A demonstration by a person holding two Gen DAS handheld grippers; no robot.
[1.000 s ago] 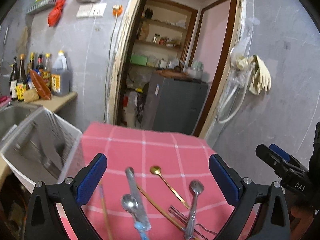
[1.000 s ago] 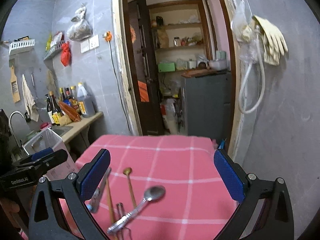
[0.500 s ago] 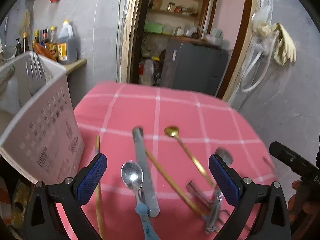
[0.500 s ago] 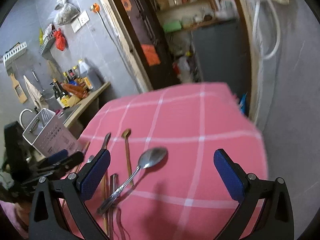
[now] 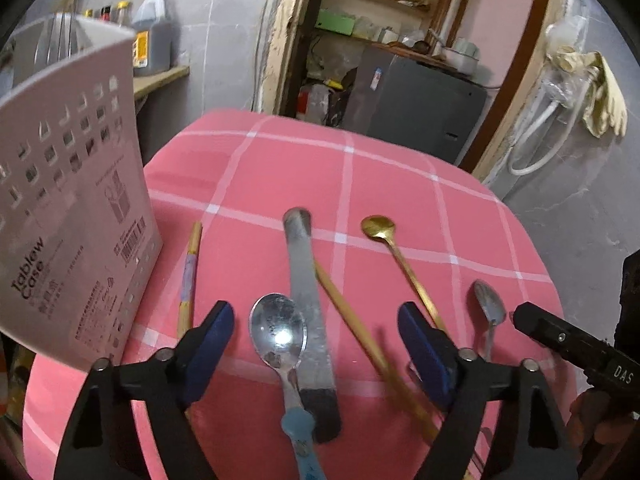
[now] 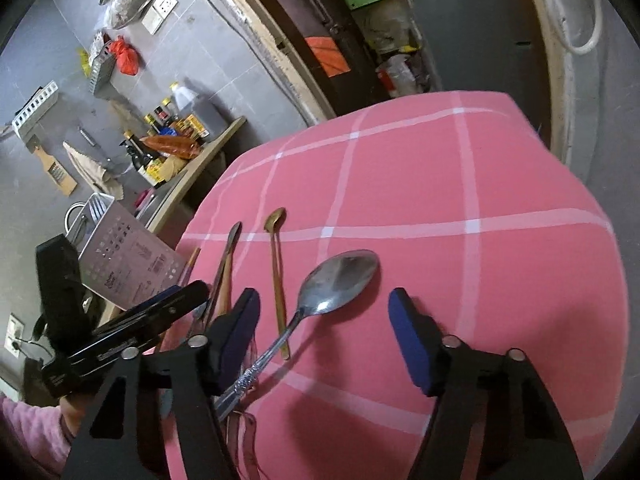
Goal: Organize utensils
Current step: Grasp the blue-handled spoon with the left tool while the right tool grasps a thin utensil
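Observation:
Several utensils lie on a pink checked cloth (image 5: 380, 184). My left gripper (image 5: 316, 324) hovers low over a steel spoon with a blue handle (image 5: 280, 332) and a table knife (image 5: 308, 296); its jaws are closing, and its pads touch neither. To the right lie a wooden chopstick (image 5: 352, 320), a gold spoon (image 5: 384, 236) and a small steel spoon (image 5: 490, 308). A painted chopstick (image 5: 188, 276) rests at the left. My right gripper (image 6: 324, 316) hangs above a large steel spoon (image 6: 336, 280), jaws closing, pads clear of it.
A white perforated cutlery case (image 5: 68, 184) stands at the cloth's left edge with forks inside. Behind it are a sink counter and sauce bottles (image 6: 172, 136). An open doorway and a grey cabinet (image 5: 416, 100) lie beyond the table's far edge.
Both grippers have dropped toward the cloth and tilted down. Their jaws have narrowed from wide open. The utensils have not moved.

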